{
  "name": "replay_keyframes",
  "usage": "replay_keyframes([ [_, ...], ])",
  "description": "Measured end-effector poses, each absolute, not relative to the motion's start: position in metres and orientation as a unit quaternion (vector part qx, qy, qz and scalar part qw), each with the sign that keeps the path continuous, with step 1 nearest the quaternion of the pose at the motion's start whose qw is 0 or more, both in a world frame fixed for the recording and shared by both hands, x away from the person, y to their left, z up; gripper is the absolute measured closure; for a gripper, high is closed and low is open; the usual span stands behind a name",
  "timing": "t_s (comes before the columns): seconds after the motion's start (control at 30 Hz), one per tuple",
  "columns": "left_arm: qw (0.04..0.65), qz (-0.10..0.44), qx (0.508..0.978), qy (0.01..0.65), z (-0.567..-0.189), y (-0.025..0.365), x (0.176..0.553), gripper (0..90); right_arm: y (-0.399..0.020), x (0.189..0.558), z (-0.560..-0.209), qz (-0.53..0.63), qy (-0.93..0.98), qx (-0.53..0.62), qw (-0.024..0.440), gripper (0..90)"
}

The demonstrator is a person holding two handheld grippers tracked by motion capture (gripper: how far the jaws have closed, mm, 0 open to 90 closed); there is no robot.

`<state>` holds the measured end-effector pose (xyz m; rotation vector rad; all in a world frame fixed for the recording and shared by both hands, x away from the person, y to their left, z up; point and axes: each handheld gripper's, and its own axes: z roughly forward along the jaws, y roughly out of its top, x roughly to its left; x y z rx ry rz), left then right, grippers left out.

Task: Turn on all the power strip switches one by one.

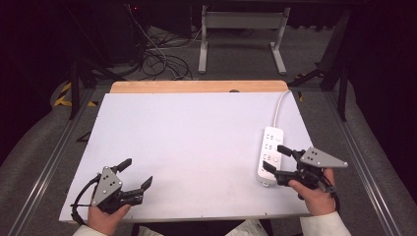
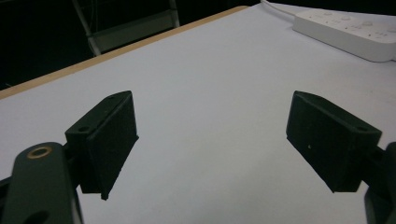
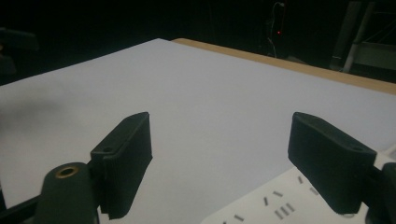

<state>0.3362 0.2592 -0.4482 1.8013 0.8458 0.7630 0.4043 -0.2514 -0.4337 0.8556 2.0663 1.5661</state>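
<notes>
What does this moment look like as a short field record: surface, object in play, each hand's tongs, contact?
surface: white board on a wooden table
object: white power strip, lying flat near the board's right edge, its cord running to the far edge
right tongs: open, over the near end of the power strip, nothing between the jaws
left tongs: open, empty, near the board's front left corner
contact: none visible between either tongs and the power strip
floor beyond table: tangled cables, a grey metal frame
</notes>
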Motion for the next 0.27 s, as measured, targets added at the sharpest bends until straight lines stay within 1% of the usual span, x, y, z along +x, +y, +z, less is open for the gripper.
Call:
replay_keyframes([
  [0.13,0.486,0.315,0.738,0.346,-0.447,0.262,0.336,16.6,-0.25,0.397,-0.457,0.555,0.75,0.3,0.199,21.5],
  [0.27,0.481,0.324,0.744,0.331,-0.447,0.262,0.337,15.7,-0.245,0.391,-0.466,0.541,0.764,0.285,0.206,21.4],
])
